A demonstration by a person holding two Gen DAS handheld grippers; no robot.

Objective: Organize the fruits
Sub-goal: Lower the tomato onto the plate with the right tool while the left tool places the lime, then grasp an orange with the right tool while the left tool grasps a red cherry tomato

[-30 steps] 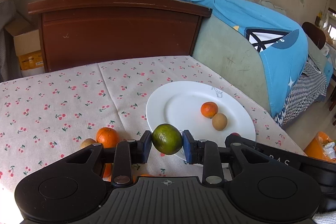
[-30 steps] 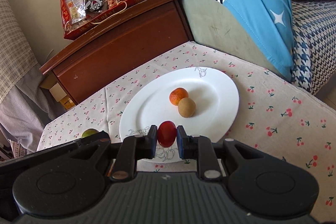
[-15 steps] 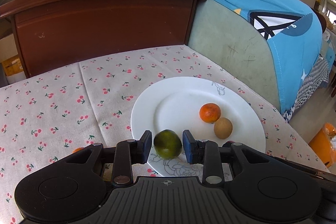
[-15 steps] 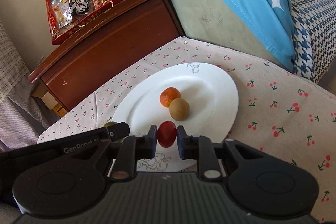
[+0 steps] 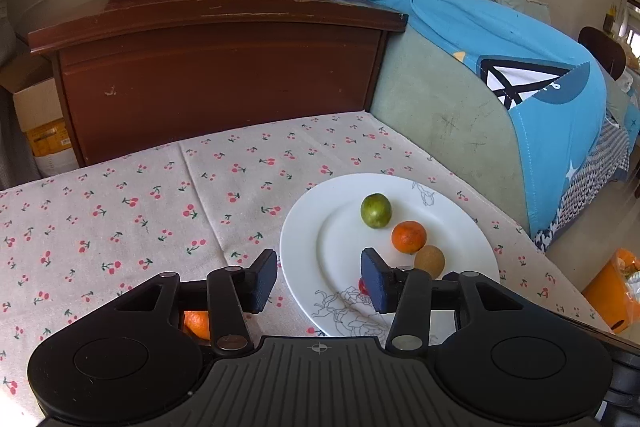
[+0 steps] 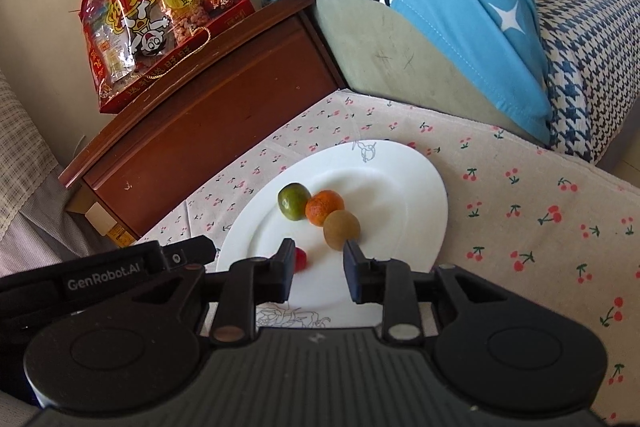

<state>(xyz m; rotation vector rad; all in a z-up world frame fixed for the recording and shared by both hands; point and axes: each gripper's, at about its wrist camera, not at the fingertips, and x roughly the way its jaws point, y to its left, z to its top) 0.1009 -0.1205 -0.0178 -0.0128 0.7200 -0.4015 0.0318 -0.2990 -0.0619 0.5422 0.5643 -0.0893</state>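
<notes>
Left hand-held gripper [image 5: 318,277] has just been opening; its jaws stand wide, nothing between them. An orange mandarin [image 5: 197,323] shows under its left finger on the cherry-print cloth surface [image 5: 140,203]. On the round white plate [image 5: 472,239] lie a green citrus fruit [image 5: 376,210], a second orange mandarin [image 5: 408,236] and a brown kiwi [image 5: 429,261]. Right hand-held gripper [image 6: 317,269] has just been opening, jaws narrowly parted and empty; a small red fruit [image 6: 300,259] rests on the plate beside its left finger.
</notes>
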